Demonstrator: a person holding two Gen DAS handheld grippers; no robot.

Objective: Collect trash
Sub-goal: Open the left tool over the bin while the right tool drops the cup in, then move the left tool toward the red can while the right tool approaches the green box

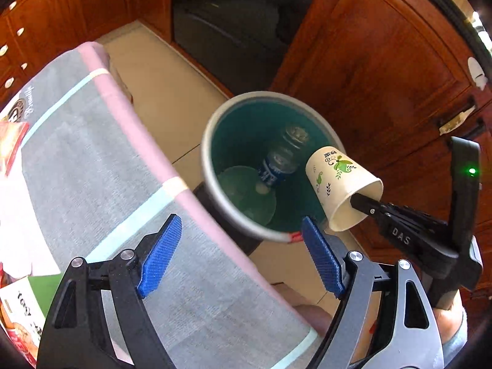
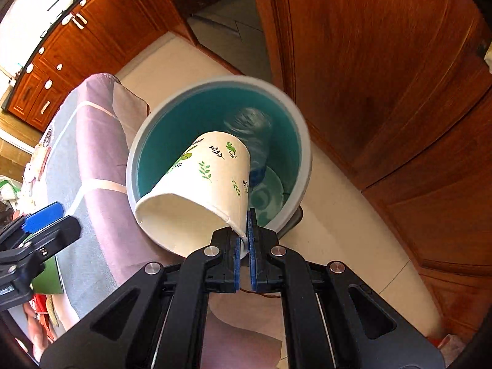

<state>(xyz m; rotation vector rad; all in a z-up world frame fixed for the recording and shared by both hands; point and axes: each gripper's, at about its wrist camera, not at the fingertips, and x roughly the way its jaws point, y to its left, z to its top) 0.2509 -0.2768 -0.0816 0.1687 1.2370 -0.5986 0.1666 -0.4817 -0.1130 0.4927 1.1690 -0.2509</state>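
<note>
Your right gripper (image 2: 244, 240) pinches the paper cup (image 2: 196, 184) by its rim, frame centre, tilted over the bin (image 2: 304, 166). Your left gripper (image 1: 243, 255) is spread, empty. Bottle (image 1: 283, 156) lies inside the bin.

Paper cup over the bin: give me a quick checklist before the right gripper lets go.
1. Right gripper shut on the paper cup's rim: ok.
2. Cup over the trash bin's opening: ok in the right wrist view; the left wrist view puts it near the rim.
3. Room in the bin: ok, only a plastic bottle lies inside.
4. Left gripper open, empty, clear of the cup: ok.
5. Cup empty: cannot tell.
</note>
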